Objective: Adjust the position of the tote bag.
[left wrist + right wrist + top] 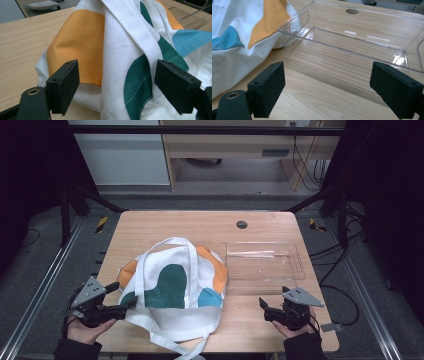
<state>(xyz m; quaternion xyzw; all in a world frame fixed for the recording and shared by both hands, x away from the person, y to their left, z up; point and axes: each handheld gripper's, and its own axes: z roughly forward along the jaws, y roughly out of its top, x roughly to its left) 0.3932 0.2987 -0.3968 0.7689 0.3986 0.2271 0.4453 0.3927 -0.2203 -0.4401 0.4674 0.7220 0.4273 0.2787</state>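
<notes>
The bag point(172, 285) lies on the tabletop point(165, 225), left of a clear tray point(263, 262). Soft, limp canvas: best pinched at a strap point(140, 37). Left gripper point(116, 87) straddles it, fingers released; right gripper point(327, 92) released too.

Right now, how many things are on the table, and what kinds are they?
Cloth bag: 1
Clear plastic tray: 1
Total: 2 things on the table
</notes>
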